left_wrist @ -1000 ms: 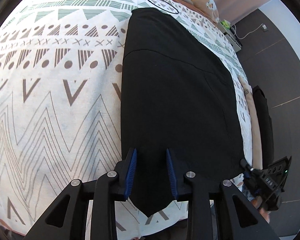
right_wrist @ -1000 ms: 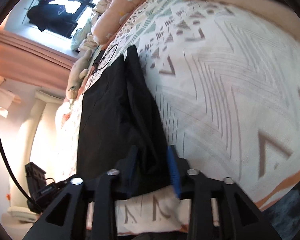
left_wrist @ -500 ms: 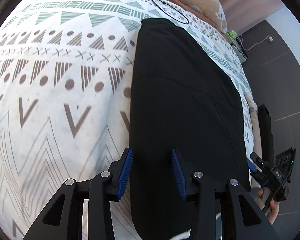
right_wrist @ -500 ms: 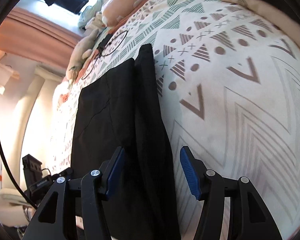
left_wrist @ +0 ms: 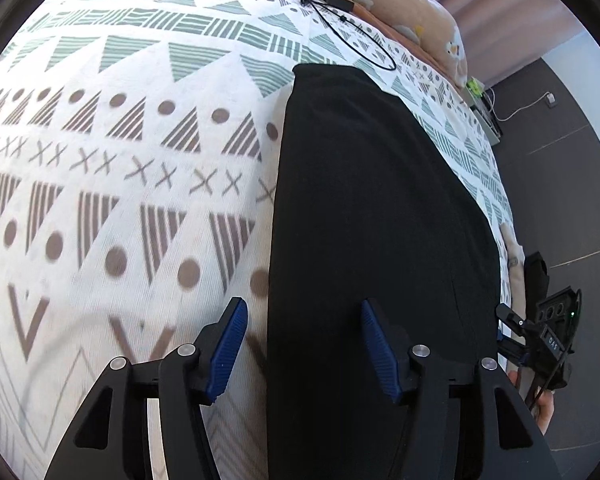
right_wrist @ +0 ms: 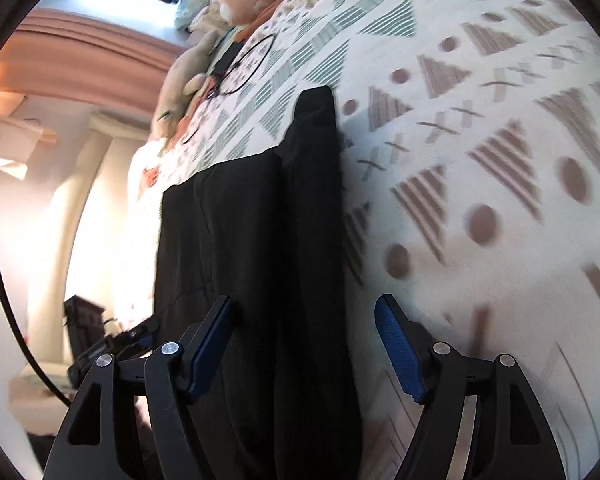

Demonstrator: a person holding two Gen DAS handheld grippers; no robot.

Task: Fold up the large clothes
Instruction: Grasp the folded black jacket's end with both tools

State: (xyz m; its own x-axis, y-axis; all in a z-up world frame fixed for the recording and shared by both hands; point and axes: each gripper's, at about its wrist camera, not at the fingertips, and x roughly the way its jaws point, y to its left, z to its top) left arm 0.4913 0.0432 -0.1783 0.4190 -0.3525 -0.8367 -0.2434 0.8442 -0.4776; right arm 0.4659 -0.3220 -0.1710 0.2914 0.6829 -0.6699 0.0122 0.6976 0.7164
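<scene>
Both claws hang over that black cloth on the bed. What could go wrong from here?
The black garment lies in a long fold, and both sets of jaws are opening with nothing pinched, so it could slump or shift. In the right view a narrow strip overlaps the main panel; a grab might catch only one layer. A black cable beyond the far end could snag.

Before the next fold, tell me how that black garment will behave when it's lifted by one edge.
The black garment lies flat and follows the patterned bedspread, so it will likely droop limply rather than hold shape. Its folded strip looks loose and may fall open. The left gripper and right gripper, both opening, grip nothing now.
</scene>
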